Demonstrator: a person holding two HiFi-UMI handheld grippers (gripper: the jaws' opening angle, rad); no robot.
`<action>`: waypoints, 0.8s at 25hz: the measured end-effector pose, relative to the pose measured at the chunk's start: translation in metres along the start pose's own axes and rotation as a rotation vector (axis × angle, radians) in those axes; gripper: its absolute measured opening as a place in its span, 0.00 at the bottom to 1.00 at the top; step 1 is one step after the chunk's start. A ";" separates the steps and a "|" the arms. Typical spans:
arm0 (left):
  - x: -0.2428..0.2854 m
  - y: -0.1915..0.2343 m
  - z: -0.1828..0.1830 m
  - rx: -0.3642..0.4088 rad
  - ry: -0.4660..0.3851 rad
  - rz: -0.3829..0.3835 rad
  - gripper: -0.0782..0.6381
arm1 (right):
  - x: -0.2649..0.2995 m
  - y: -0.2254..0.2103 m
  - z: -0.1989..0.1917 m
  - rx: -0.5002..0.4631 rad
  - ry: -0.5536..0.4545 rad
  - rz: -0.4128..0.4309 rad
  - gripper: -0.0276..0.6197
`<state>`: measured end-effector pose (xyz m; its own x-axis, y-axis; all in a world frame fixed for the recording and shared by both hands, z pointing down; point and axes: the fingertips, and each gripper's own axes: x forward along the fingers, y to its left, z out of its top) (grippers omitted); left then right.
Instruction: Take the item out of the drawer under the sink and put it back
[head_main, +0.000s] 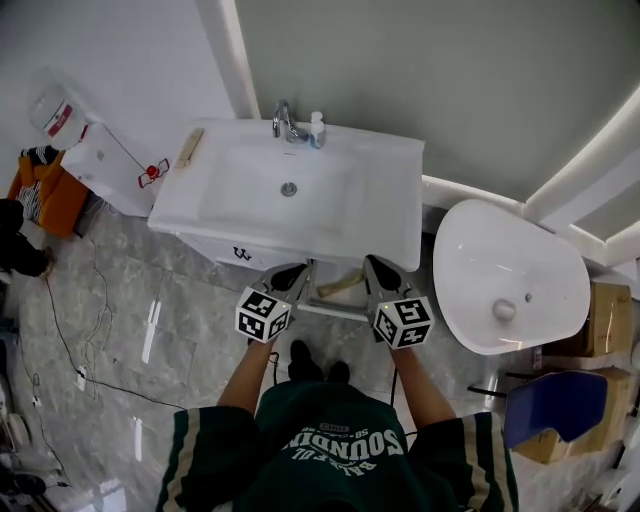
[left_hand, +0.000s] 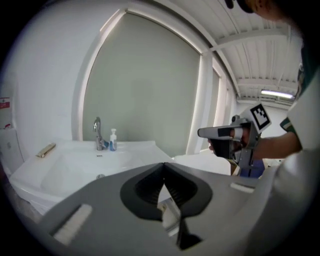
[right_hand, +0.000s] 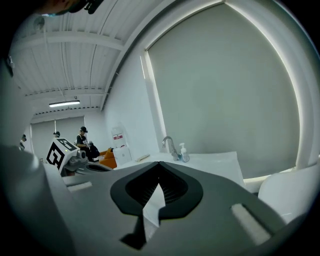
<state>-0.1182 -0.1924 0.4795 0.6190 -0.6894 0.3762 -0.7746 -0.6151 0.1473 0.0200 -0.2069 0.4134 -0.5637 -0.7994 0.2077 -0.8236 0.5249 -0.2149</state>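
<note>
The white sink (head_main: 390, 190) sits on a cabinet straight ahead of me in the head view. Below its front edge, a tan item (head_main: 340, 285) lies in the gap behind a white bar (head_main: 332, 311) that looks like the drawer's front. My left gripper (head_main: 298, 270) is just left of that gap and my right gripper (head_main: 372, 262) just right of it, both pointing at the cabinet. The left gripper (left_hand: 163, 164) is shut with nothing between its jaws. In its own view the right gripper (right_hand: 159, 162) is also shut and empty.
A faucet (head_main: 283, 120) and a soap bottle (head_main: 317, 129) stand at the sink's back, and a wooden piece (head_main: 190, 147) lies on its left rim. A white oval fixture (head_main: 510, 275) is at the right, with cardboard boxes (head_main: 610, 318) and a blue chair (head_main: 545, 405) beyond. Cables (head_main: 95, 300) cross the floor at the left.
</note>
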 end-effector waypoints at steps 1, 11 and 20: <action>-0.004 0.003 0.010 0.000 -0.026 0.011 0.18 | 0.001 0.000 0.009 -0.012 -0.014 0.002 0.05; -0.033 0.023 0.079 0.056 -0.192 0.086 0.18 | -0.003 -0.008 0.059 -0.062 -0.141 -0.026 0.05; -0.045 0.029 0.082 0.070 -0.214 0.096 0.18 | -0.001 0.000 0.050 -0.095 -0.110 -0.032 0.05</action>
<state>-0.1573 -0.2105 0.3921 0.5622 -0.8067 0.1822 -0.8249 -0.5627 0.0538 0.0239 -0.2208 0.3659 -0.5312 -0.8405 0.1064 -0.8462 0.5199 -0.1172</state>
